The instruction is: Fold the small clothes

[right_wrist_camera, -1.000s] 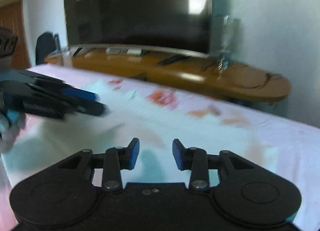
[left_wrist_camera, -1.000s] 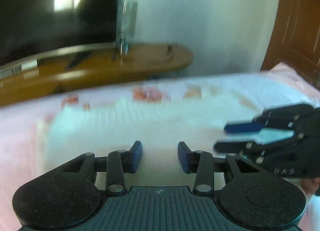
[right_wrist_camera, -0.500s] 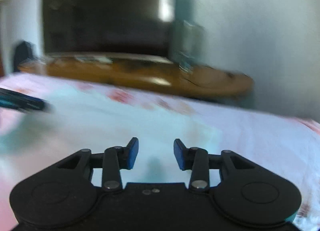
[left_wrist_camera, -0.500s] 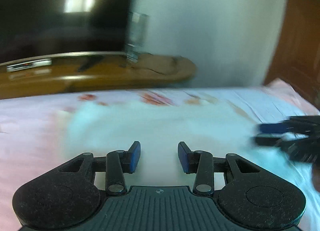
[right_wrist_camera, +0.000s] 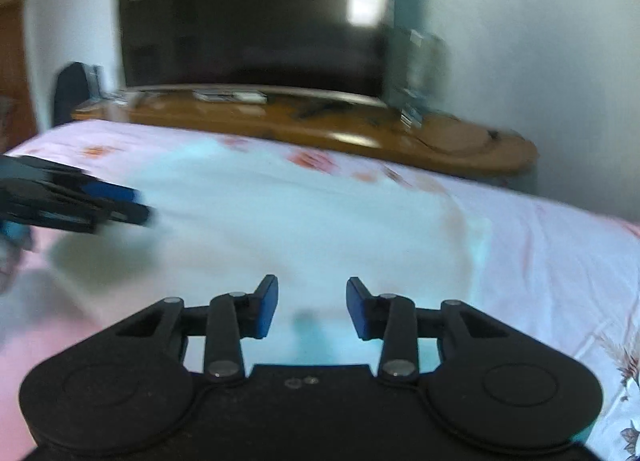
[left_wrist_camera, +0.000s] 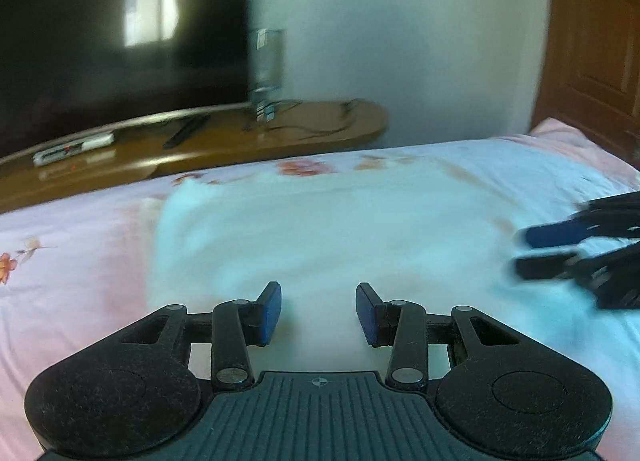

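Both grippers had their fingers parted and empty: the left gripper (left_wrist_camera: pixel 318 311) and the right gripper (right_wrist_camera: pixel 312 309) hovered low over the near edge of a pale white garment (left_wrist_camera: pixel 320 229), which lay spread directly ahead of both, its long axis seemingly running side to side, though blur hid its outline. Neither looked clearly nearer. It rested on a pink floral bedsheet (left_wrist_camera: pixel 72 245); beyond stood a wooden TV stand (left_wrist_camera: pixel 224 145) and a dark television (right_wrist_camera: pixel 248 17).
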A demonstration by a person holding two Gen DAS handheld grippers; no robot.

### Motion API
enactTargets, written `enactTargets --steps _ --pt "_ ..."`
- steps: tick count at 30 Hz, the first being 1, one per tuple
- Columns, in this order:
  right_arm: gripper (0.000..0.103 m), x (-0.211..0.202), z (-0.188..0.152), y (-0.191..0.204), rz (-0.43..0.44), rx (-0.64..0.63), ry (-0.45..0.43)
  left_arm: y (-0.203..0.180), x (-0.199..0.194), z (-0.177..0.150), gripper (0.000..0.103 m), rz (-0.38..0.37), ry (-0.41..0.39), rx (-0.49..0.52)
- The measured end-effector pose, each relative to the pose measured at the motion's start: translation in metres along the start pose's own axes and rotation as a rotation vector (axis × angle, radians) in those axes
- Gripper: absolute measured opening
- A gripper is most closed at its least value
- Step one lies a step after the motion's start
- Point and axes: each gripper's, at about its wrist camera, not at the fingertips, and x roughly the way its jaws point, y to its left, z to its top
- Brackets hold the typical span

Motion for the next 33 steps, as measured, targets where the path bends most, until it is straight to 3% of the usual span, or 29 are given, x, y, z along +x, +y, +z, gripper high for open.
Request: enactTargets --steps 2,4,5,7,11,13,15,16,17,20,23,25,27,30,33 --pt "0.037 -0.002 -0.004 0.02 0.02 -0.006 -0.002 -0.015 0.002 -0.007 0.041 -0.042 0.019 -0.033" --pt "0.035 0.006 -0.015 0.033 0.051 0.007 0.046 -0.026 0.02 -0.021 0.043 -0.003 0.099 -0.026" --pt "0.036 0.016 -0.021 0.039 0.039 0.004 0.102 -0.027 0.017 -0.027 0.043 0.004 0.058 -0.021" --pt "0.038 0.015 -0.03 0.044 0.013 -0.015 0.063 -0.022 0.012 -0.023 0.043 -0.007 0.075 -0.049" --pt "0.037 0.001 -0.018 0.04 0.017 -0.007 0.041 -0.016 -0.01 -0.018 0.043 0.005 0.022 -0.073" --pt "0.037 -0.002 -0.014 0.039 0.01 0.013 0.005 -0.021 -0.008 -0.019 0.043 -0.01 0.023 -0.081" --pt "0.037 0.006 -0.014 0.041 0.02 0.061 0.022 -0.032 0.002 -0.024 0.042 0.053 0.071 -0.041" --pt "0.03 0.013 -0.016 0.044 0.025 0.071 0.051 -0.033 0.007 -0.029 0.043 0.061 0.082 -0.032" --pt "0.03 0.022 -0.021 0.047 0.012 0.052 0.09 -0.03 0.005 -0.033 0.043 0.048 0.051 -0.049" --pt "0.03 0.021 -0.029 0.052 -0.01 -0.001 0.058 -0.024 -0.003 -0.035 0.043 0.048 0.051 -0.047" --pt "0.029 0.007 -0.031 0.045 -0.061 -0.026 0.066 -0.01 -0.019 -0.045 0.043 0.098 0.048 -0.043" --pt "0.029 -0.009 -0.04 0.022 -0.188 -0.002 0.072 0.009 -0.034 -0.054 0.043 0.123 0.045 -0.097" --pt "0.029 -0.026 -0.057 -0.012 -0.281 0.11 0.074 0.027 -0.041 -0.061 0.043 0.107 0.027 -0.194" --pt "0.032 -0.035 -0.067 -0.038 -0.227 0.255 0.043 0.02 -0.036 -0.059 0.043 0.145 0.038 -0.183" --pt "0.035 -0.028 -0.061 -0.028 -0.26 0.206 0.054 0.014 -0.034 -0.058 0.049 0.162 0.045 -0.182"
